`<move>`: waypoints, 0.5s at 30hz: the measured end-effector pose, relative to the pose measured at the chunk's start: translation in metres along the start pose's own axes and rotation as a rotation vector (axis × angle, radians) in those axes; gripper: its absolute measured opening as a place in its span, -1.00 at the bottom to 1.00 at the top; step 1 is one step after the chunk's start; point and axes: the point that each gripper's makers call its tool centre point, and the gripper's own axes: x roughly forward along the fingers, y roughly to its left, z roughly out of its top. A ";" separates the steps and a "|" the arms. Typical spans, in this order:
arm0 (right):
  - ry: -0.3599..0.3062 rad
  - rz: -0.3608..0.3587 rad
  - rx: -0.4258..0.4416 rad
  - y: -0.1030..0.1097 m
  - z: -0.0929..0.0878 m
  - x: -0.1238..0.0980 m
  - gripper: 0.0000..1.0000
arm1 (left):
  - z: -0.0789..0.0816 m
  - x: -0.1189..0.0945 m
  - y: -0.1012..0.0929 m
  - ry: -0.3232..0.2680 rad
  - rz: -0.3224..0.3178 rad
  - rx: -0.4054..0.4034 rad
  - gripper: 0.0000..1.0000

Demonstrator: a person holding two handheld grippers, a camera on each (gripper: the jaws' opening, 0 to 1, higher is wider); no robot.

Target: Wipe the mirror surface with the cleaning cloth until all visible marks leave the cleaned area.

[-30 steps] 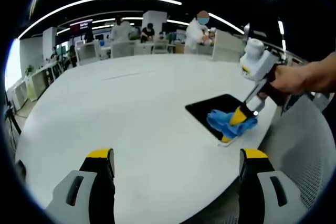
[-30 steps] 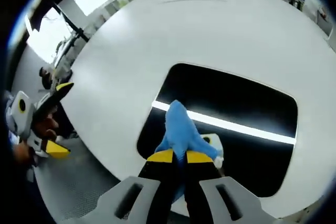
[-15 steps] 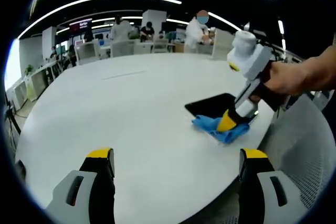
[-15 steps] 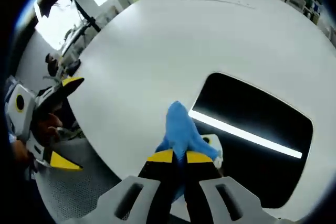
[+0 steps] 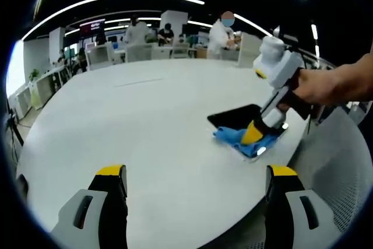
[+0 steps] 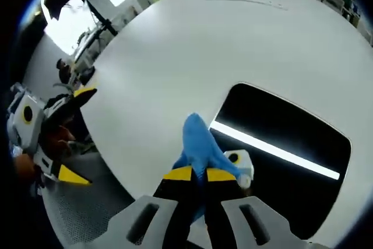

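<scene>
white round counter (image 6: pixel 175 51) carries a dark mirror (image 6: pixel 291 132) at 3 o'clock; right gripper (image 6: pixel 194 174) pinches blue cleaning cloth (image 6: pixel 198 144) on its edge; left gripper (image 5: pixel 195 179) fingers spread wide, empty.

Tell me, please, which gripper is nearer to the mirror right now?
The right gripper: it presses the blue cloth at the mirror edge. The left gripper hovers open over bare table, well apart from the mirror.

Mirror (image 6: pixel 285 138): glossy dark glass, reflecting bright light strip, lower right of right gripper view. Cleaning cloth (image 6: pixel 198 147): soft blue fabric, crumpled, matt. Table (image 5: pixel 157 121): smooth white, faint sheen. Floor (image 5: pixel 344 161): perforated grey.
</scene>
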 end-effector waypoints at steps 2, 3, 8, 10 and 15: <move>-0.003 -0.002 -0.004 -0.005 0.008 0.002 -0.99 | 0.000 0.000 0.000 -0.001 0.001 -0.002 0.99; -0.006 -0.003 -0.005 -0.007 0.011 0.002 -0.99 | 0.000 0.000 0.000 0.000 0.002 -0.003 0.99; -0.014 -0.012 -0.013 -0.022 0.033 0.007 -0.99 | 0.000 0.000 0.001 -0.002 0.005 -0.005 0.99; -0.012 -0.015 -0.016 -0.026 0.040 0.008 -0.99 | 0.000 0.000 0.002 -0.002 0.007 -0.003 0.99; -0.013 -0.038 -0.051 -0.036 0.057 0.012 -0.99 | -0.001 -0.001 0.003 0.000 0.010 -0.007 0.99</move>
